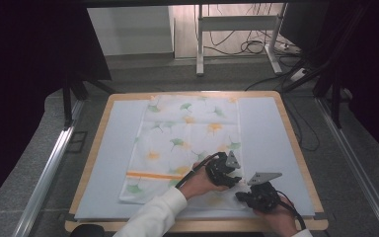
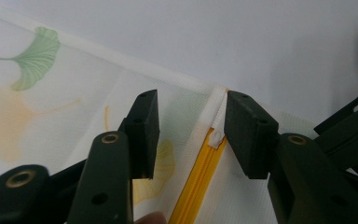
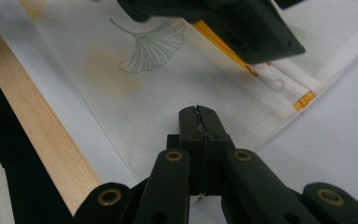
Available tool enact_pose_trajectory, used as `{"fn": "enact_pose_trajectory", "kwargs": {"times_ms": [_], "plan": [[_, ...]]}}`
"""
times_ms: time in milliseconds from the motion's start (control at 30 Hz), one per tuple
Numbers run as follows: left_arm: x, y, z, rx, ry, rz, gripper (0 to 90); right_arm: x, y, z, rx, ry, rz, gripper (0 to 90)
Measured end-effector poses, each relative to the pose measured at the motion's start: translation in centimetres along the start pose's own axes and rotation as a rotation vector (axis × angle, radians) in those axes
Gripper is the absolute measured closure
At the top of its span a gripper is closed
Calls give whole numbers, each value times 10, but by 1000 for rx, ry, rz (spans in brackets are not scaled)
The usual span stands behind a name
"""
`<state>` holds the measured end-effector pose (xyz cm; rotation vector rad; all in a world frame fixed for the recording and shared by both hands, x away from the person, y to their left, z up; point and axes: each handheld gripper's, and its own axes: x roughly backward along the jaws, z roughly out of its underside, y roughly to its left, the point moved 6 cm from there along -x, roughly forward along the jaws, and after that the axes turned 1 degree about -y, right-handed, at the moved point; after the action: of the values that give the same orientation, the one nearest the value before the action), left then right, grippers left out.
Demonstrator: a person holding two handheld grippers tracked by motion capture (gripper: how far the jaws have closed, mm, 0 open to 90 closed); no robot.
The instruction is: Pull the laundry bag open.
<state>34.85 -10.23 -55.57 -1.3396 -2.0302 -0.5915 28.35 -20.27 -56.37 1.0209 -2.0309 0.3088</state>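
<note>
Pillowcase (image 1: 187,143) lies flat at the centre of the surface (image 1: 271,133). My left gripper (image 2: 189,135) has fingers spread astride the zipper pull (image 2: 216,138); my right gripper (image 3: 199,122), fingers pressed together, pins the hem. I should centre on the tab before closing.

Matt woven cloth pillowcase (image 1: 187,143), plastic zipper (image 2: 200,179)

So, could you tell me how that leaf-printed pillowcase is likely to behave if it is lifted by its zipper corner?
The pillowcase lies thin and flat on the table, so it would probably droop limply and feel light. Its fine weave looks soft, so pushing may wrinkle it rather than slide it. The orange zipper between the left gripper pads seems its stiffest part.
</note>
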Motion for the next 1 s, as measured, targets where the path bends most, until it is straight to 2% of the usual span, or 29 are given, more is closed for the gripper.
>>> {"fn": "enact_pose_trajectory", "kwargs": {"times_ms": [167, 267, 433, 667, 767, 833, 1000], "plan": [[-5, -6, -2, -19, 7, 22, 583, 0, 0, 0, -1, 0, 1, 892], [-8, -8, -3, -36, 27, 18, 616, 0, 0, 0, -2, 0, -1, 893], [-12, -10, -4, -50, 42, 40, 725, 0, -1, 0, -2, 2, -4, 892], [-10, -8, -1, -13, 50, 72, 836, 0, -1, 0, 0, 1, -9, 893], [-9, -8, -1, -3, 55, 68, 841, 0, -1, 0, -2, -2, -10, 892], [-8, -7, -1, 1, 48, 53, 888, 0, -2, 0, -3, -2, -12, 892], [-7, -7, 0, 23, 46, 62, 897, 0, -2, 0, -5, 0, -15, 892]]}}
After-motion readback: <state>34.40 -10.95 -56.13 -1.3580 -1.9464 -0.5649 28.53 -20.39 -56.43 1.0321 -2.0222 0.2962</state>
